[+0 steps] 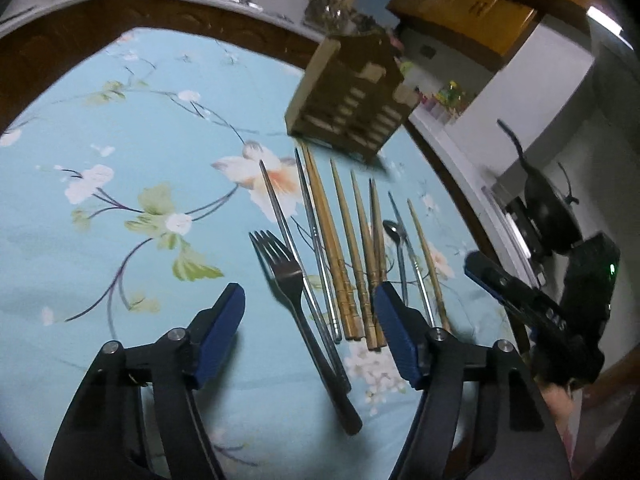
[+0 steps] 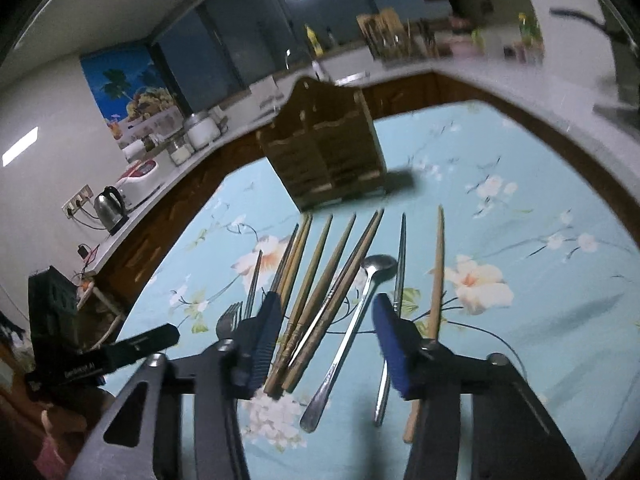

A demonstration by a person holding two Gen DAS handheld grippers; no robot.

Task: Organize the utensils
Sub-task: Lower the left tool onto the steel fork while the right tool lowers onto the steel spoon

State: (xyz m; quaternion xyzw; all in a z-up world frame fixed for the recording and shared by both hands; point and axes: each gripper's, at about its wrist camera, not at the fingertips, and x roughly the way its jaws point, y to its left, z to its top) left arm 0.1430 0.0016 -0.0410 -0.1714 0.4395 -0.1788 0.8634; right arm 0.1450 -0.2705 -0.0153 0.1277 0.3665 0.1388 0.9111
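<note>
Lying beside slatted wooden holder (image 2: 328, 152): tapered chopsticks (image 2: 316, 276).

Floral blue table (image 1: 120, 200) bears chopsticks (image 1: 344, 240), fork (image 1: 288, 276), spoon (image 2: 352, 320), wooden holder (image 1: 352, 100).

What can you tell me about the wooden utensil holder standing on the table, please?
The wooden utensil holder looks like a brown box of slatted wood, with horizontal gaps across its front and a scalloped, peaked back panel. A central divider splits it into two compartments; nothing visibly sticks out of either. It stands upright on the blue floral tablecloth, just beyond the tips of the chopsticks laid in a row before it. Whether any tip touches its base is unclear. Neither gripper touches it. It is motion-blurred in both views.
</note>
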